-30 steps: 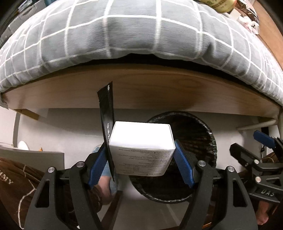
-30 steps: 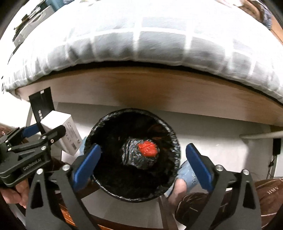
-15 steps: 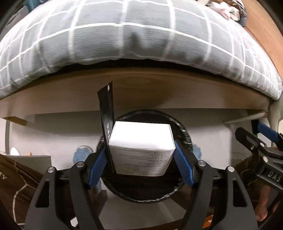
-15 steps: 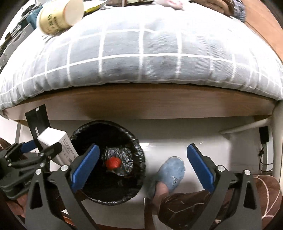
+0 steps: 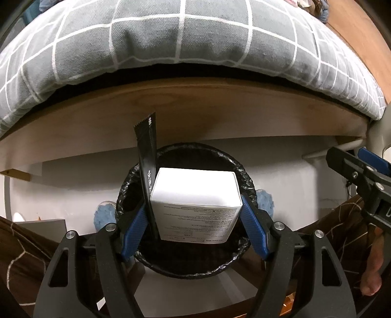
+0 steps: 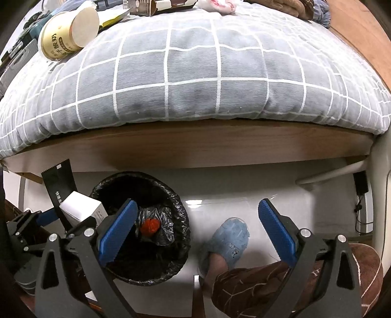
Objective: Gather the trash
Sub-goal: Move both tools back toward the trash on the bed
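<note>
My left gripper (image 5: 195,227) is shut on a white carton (image 5: 195,198) and a black sachet (image 5: 146,156), held above the black-lined trash bin (image 5: 244,176). In the right wrist view the carton (image 6: 80,208) and sachet (image 6: 59,183) hang over the bin's left rim (image 6: 180,212); a red scrap (image 6: 150,226) lies on crumpled black plastic inside. My right gripper (image 6: 198,232) is open and empty, right of the bin above the floor. A yogurt cup (image 6: 66,36) lies on the grey checked duvet (image 6: 195,73).
The wooden bed frame (image 6: 195,144) overhangs the bin. The person's blue slipper (image 6: 229,242) and brown trouser leg (image 6: 268,288) are on the white floor beside the bin. More wrappers and clutter (image 6: 158,5) lie at the far edge of the bed. A cable and plug (image 6: 360,186) are at the right.
My left gripper has centred over the bin with the carton and sachet. My right gripper has drawn back and to the right, off the bin, so more of the bed shows.
</note>
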### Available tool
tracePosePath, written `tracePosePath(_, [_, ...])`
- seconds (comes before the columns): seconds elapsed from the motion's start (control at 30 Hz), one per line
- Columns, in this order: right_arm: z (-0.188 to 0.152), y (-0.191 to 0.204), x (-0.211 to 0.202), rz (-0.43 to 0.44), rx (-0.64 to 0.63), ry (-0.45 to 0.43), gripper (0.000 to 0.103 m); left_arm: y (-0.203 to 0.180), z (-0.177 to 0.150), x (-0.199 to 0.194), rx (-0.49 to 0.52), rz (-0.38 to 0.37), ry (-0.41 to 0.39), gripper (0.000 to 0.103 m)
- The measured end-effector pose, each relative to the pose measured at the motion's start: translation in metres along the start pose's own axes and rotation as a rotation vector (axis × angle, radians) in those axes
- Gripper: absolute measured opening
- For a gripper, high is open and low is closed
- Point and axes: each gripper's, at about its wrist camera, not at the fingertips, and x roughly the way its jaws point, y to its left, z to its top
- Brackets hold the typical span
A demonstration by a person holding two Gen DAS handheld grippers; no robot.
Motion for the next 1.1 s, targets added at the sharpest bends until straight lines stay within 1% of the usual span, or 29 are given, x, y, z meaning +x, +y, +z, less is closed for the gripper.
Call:
tracePosePath(0.13, [-0.002, 0.002, 0.003, 0.001, -0.005, 0.004, 0.095, 0.009, 0.001, -0.002, -0.002, 0.015, -0.005, 0.073])
tracePosePath(0.2, [-0.001, 0.003, 0.003, 0.002, -0.005, 0.006, 0.095, 0.01, 0.001, -0.004, 0.002, 0.022, -0.027, 0.078])
tracePosePath(0.23, [-0.001, 0.003, 0.003, 0.002, -0.005, 0.005, 0.095, 0.01, 0.001, -0.006, 0.005, 0.032, -0.04, 0.086])
tracePosePath(0.27, [-0.001, 0.004, 0.003, 0.002, -0.006, 0.005, 0.095, 0.01, 0.001, -0.008, 0.007, 0.041, -0.056, 0.091])
tracePosePath(0.33, [-0.002, 0.006, 0.005, 0.004, -0.006, 0.006, 0.095, 0.013, 0.001, -0.011, 0.012, 0.054, -0.075, 0.092])
tracePosePath(0.37, [-0.001, 0.007, 0.007, 0.005, -0.005, 0.008, 0.095, 0.014, 0.001, -0.012, 0.015, 0.062, -0.081, 0.094])
tracePosePath(0.5, [0.005, 0.013, 0.002, 0.013, -0.01, -0.007, 0.095, 0.024, 0.002, -0.022, 0.009, 0.088, -0.107, 0.095])
tracePosePath(0.57, [0.009, 0.019, -0.006, 0.016, -0.018, -0.034, 0.095, 0.028, 0.002, -0.033, 0.013, 0.108, -0.139, 0.097])
tracePosePath(0.67, [0.013, 0.026, -0.016, 0.027, -0.027, -0.061, 0.095, 0.036, 0.005, -0.05, 0.008, 0.124, -0.182, 0.097])
tracePosePath(0.93, [0.027, 0.038, -0.049, 0.043, -0.04, -0.15, 0.095, 0.046, 0.015, -0.09, -0.013, 0.123, -0.255, 0.097])
tracePosePath(1.1, [0.038, 0.041, -0.067, 0.038, -0.046, -0.199, 0.095, 0.055, 0.028, -0.11, -0.043, 0.101, -0.295, 0.097])
